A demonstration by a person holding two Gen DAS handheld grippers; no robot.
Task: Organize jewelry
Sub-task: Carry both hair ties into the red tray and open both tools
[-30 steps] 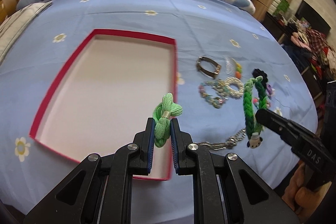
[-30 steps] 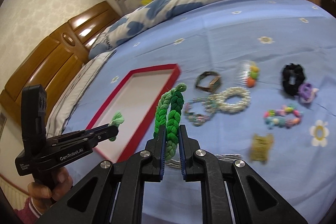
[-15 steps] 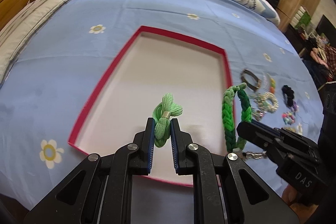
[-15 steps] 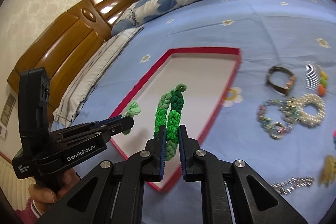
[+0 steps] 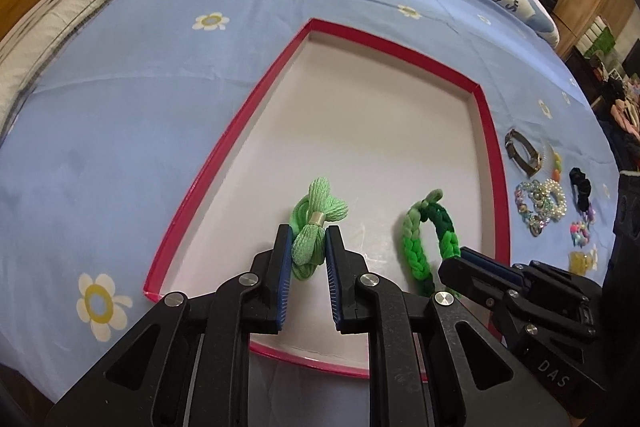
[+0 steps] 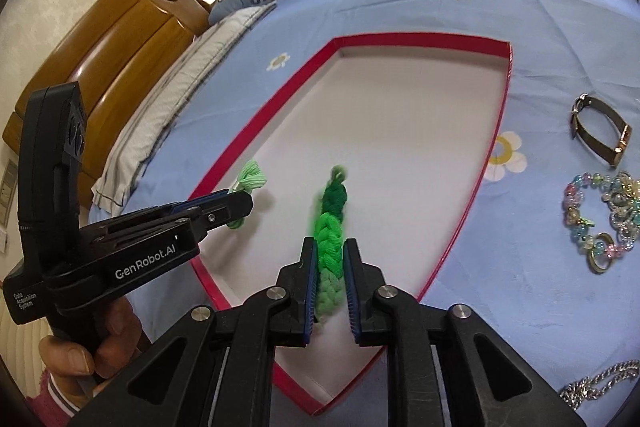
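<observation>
A red-rimmed box (image 5: 256, 107) with a white floor lies on the blue bedsheet; it also shows in the right wrist view (image 6: 280, 95). My left gripper (image 5: 306, 241) is shut on a light green hair tie (image 5: 316, 211) held low over the box's near part; it shows in the right wrist view too (image 6: 250, 181). My right gripper (image 6: 330, 255) is shut on a green braided bracelet (image 6: 330, 227), also over the box floor, to the right of the left gripper. The bracelet (image 5: 424, 235) hangs as a loop in the left wrist view.
On the sheet right of the box lie a brown strap bracelet (image 6: 600, 131), beaded bracelets (image 6: 596, 215), a silver chain (image 6: 600, 387), a black scrunchie (image 5: 580, 187) and small colourful pieces (image 5: 580, 231). A pillow and wooden headboard (image 6: 120, 27) stand at the far end.
Both grippers have moved left from the jewelry pile and lowered over the box, each still holding its green piece. The jaws look slightly wider apart than before.
</observation>
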